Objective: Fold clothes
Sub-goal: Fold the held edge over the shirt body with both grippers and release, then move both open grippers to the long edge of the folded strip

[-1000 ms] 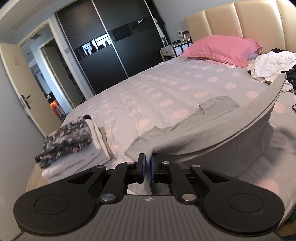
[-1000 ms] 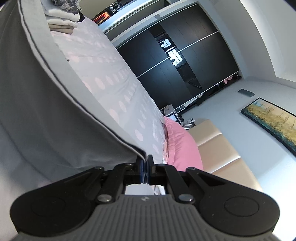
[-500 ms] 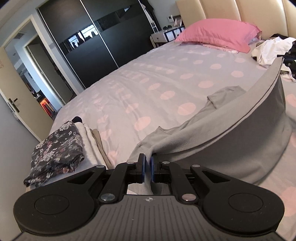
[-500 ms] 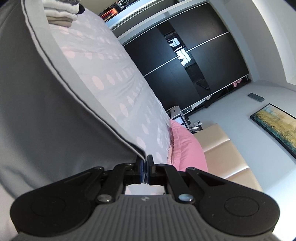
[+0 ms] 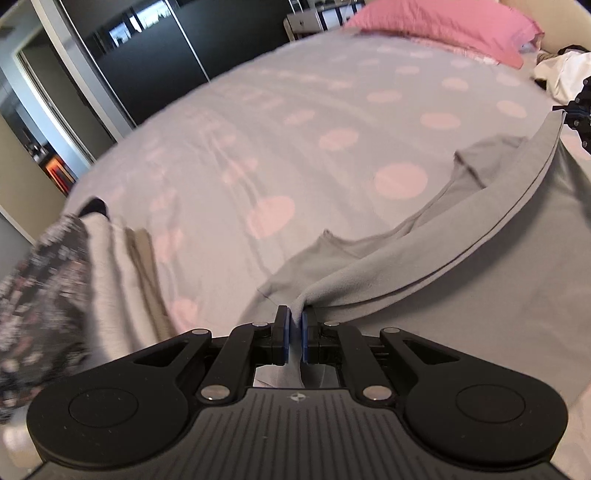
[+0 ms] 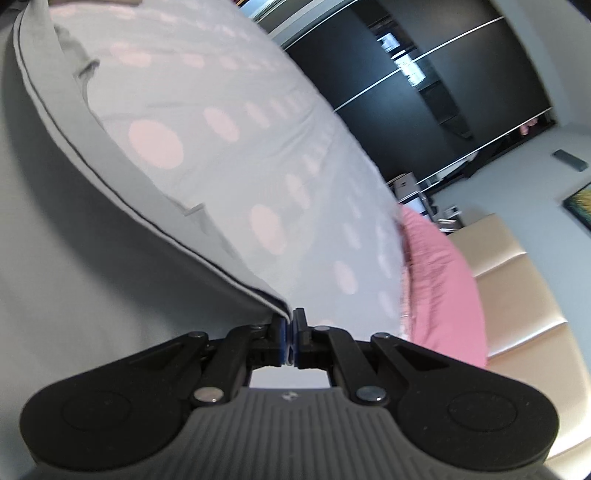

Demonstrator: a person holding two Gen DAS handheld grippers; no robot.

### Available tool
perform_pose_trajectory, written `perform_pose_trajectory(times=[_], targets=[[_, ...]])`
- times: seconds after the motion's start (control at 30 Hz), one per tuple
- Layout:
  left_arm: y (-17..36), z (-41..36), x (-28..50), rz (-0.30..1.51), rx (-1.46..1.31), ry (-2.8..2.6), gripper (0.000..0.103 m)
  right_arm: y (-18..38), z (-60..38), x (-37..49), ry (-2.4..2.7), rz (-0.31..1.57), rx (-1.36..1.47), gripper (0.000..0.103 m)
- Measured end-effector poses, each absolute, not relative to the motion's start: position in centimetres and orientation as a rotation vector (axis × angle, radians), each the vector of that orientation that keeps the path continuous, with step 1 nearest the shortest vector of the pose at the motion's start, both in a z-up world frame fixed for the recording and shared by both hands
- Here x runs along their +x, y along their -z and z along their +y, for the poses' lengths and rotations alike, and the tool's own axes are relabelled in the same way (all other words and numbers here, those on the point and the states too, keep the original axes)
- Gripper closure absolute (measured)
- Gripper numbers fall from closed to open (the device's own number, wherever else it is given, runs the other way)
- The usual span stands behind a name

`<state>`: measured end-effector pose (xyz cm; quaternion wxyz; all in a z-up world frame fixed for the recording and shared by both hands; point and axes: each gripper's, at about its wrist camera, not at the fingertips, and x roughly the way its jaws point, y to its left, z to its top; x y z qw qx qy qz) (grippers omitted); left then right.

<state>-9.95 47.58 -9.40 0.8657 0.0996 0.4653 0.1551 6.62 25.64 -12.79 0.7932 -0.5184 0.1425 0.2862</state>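
The grey garment is held stretched above the bed, in the space between the pink pillow and the stack of folded clothes. One corner of its hem is clamped in the left tool, whose jaws are closed on the cloth. The opposite corner is clamped in the right tool, likewise closed on the fabric. A sleeve is seen lying on the bedspread beyond the raised edge. At least three items are judged finished, being stacked near the foot of the bed. The current fold is judged to be in progress, not yet laid down. A loose white heap beside the pillow appears to remain unfolded.
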Motion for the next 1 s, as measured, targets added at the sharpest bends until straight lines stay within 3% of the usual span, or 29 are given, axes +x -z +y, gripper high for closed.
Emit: perform_pose_trajectory(times=[0.17, 0.4, 0.5, 0.67, 1.0], targets=[[12.3, 49.5, -8.9, 1.01, 0.154, -0.313, 0.098, 15.5, 27.3, 8.7, -0.655, 0.374, -1.098, 0.099], [14.2, 51.7, -7.9, 0.983, 0.075, -0.364, 0.087, 17.7, 28.7, 12.0, -0.686, 0.504, -0.994, 0.095], [13.5, 52.8, -8.0, 0.916, 0.038, -0.451, 0.087, 17.7, 29.0, 12.6, -0.681, 0.527, -0.946, 0.09], [11.4, 53.6, -8.9, 0.839, -0.018, -0.5, 0.087, 16.3, 28.2, 13.6, -0.601, 0.51, -0.836, 0.073], [9.4, 48.9, -12.2, 0.887, 0.074, -0.346, 0.087, 13.0, 24.5, 11.2, -0.612, 0.571, -0.706, 0.074]])
